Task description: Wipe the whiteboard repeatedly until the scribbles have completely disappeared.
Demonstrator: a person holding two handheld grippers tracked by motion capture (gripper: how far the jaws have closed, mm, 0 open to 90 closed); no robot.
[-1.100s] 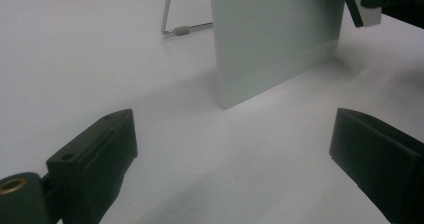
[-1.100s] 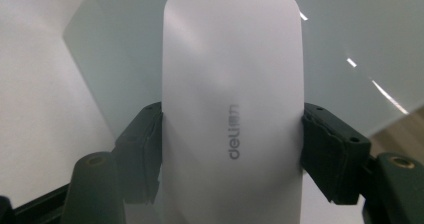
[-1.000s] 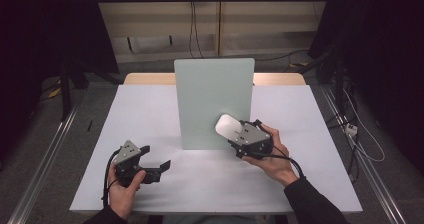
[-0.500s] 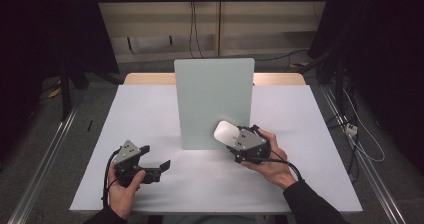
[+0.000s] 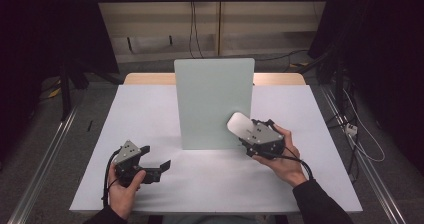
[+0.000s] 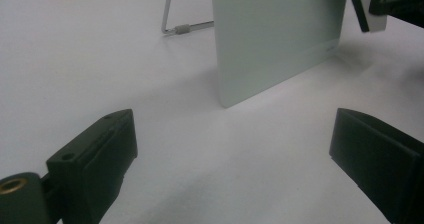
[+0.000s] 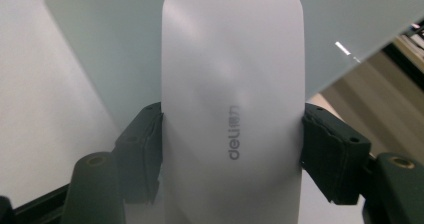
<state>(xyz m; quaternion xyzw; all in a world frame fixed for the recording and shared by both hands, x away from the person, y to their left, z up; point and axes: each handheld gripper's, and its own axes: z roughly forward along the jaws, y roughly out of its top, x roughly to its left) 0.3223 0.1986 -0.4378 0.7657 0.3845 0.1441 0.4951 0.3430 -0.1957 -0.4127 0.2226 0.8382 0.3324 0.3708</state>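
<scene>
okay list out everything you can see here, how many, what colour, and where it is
Mouse: one, white, clamped in the right gripper, held up in front of the board.
Board: one, pale green, upright at the middle of the table, propped on a wire stand behind it.
Table: one, white top with a wooden far edge.
Left gripper: one, black, jaws wide apart, low over the table's near left.
Right gripper: one, black, shut on the mouse.
Hands: two, left hand and right hand, each holding a gripper.
</scene>
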